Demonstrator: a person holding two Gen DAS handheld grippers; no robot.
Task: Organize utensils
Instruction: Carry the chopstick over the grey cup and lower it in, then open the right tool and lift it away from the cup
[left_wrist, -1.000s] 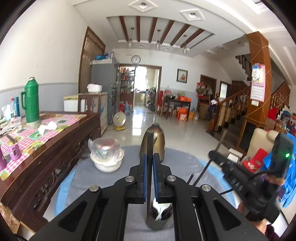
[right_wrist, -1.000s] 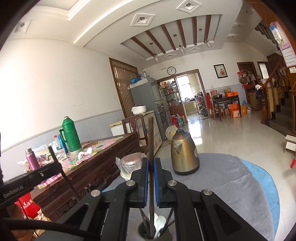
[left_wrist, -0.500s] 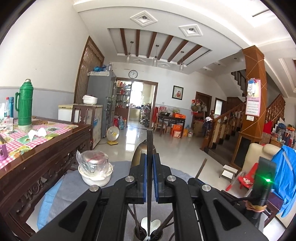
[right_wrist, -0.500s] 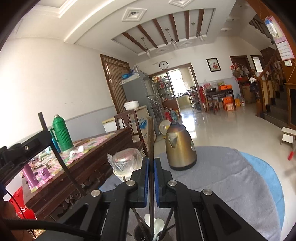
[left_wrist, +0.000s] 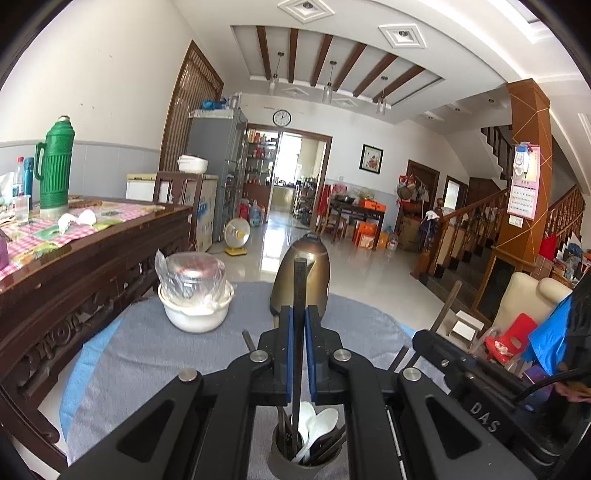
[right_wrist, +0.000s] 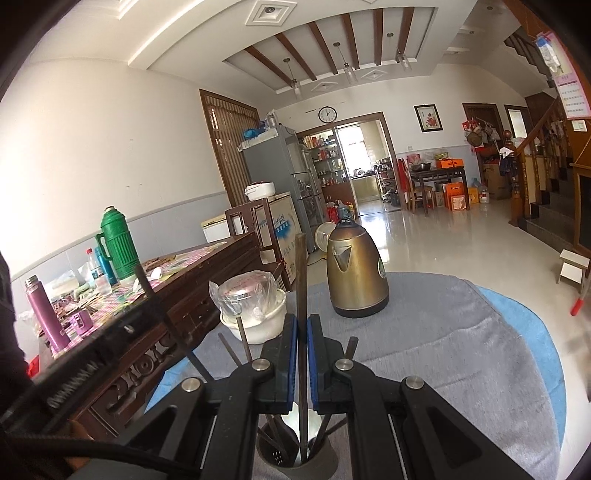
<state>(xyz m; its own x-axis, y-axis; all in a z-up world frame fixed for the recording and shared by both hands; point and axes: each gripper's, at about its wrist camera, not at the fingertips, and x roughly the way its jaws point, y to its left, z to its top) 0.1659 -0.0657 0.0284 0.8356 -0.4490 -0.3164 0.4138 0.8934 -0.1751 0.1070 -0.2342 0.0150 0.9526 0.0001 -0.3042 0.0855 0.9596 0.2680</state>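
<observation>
left gripper (left_wrist: 298, 321): jaws closed, clamping a thin dark stick, held upright
right gripper (right_wrist: 302, 328): jaws closed likewise, pointing forward beside it

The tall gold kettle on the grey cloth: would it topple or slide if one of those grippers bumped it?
The gold metal kettle has a base wider than its top, so it would probably slide rather than tip. The grey fuzzy cloth under it likely adds drag. Its weight is uncertain, since whether it holds water cannot be seen.

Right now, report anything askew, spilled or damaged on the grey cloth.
Nothing stands out. The bronze metal kettle stands upright, the white bowl holding a plastic-wrapped steel pot sits level, and the dark cylindrical utensil holder is upright.
</observation>
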